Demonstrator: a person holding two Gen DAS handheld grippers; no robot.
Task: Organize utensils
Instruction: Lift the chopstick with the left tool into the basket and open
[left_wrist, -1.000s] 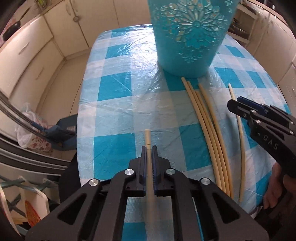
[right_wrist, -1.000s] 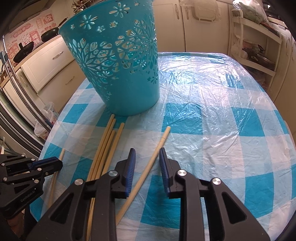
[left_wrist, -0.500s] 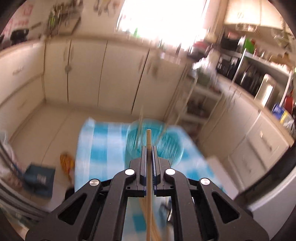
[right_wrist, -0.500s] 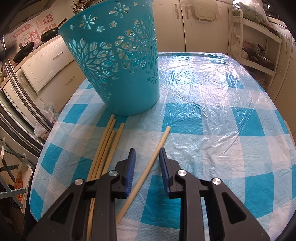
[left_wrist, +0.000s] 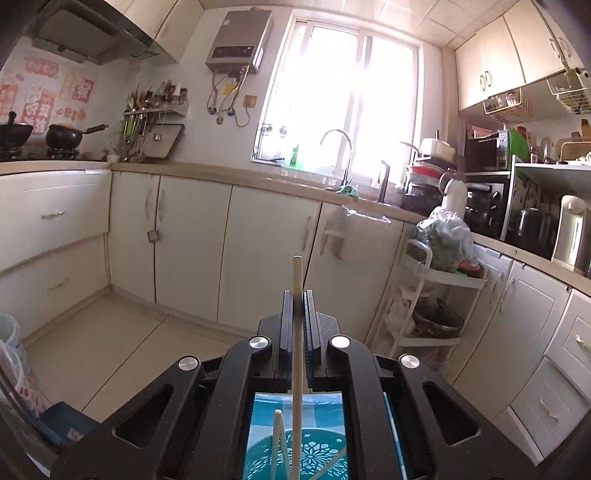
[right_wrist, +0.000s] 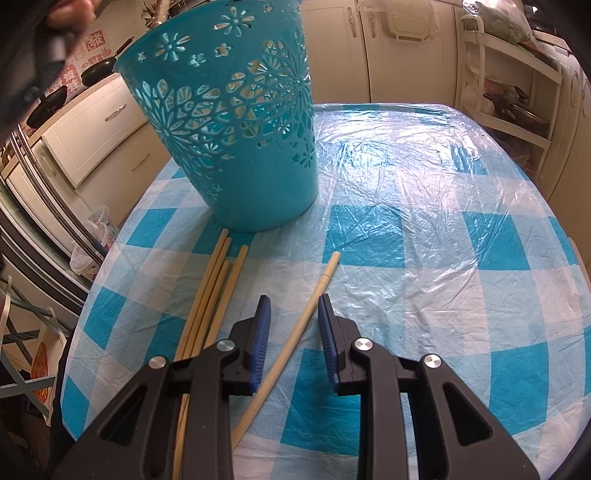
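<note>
Left gripper (left_wrist: 297, 314): its fingers are clamped tight on 1 chopstick (left_wrist: 297, 280), lifted high so the stick's lower end hangs over the basket (left_wrist: 295, 458) seen below through the frame.
Why held so: I judge the stick is being stood nearly upright so it can drop cleanly through the basket mouth instead of catching on the rim.
Basket contents: at least 2 pale sticks already lean inside it, so the sorting looks partly done.
Right gripper (right_wrist: 293, 314): its fingers stand narrowly apart, hovering low over a single chopstick (right_wrist: 295, 332) that lies slanted on the desk (right_wrist: 443, 258); the pads do not touch it.
Why placed so: it seems to be lined up ready for the next pick, straddling the loose stick that lies apart from the others.
Remaining sticks: a bundle of chopsticks (right_wrist: 212, 295), about 4, lies side by side just left of the right gripper, their far ends close to the basket's foot.
Basket position: it stands upright on the checked cloth, beyond the sticks, within easy reach of both hands.
Risk: a tilted release could leave the stick propped across the rim.
</note>
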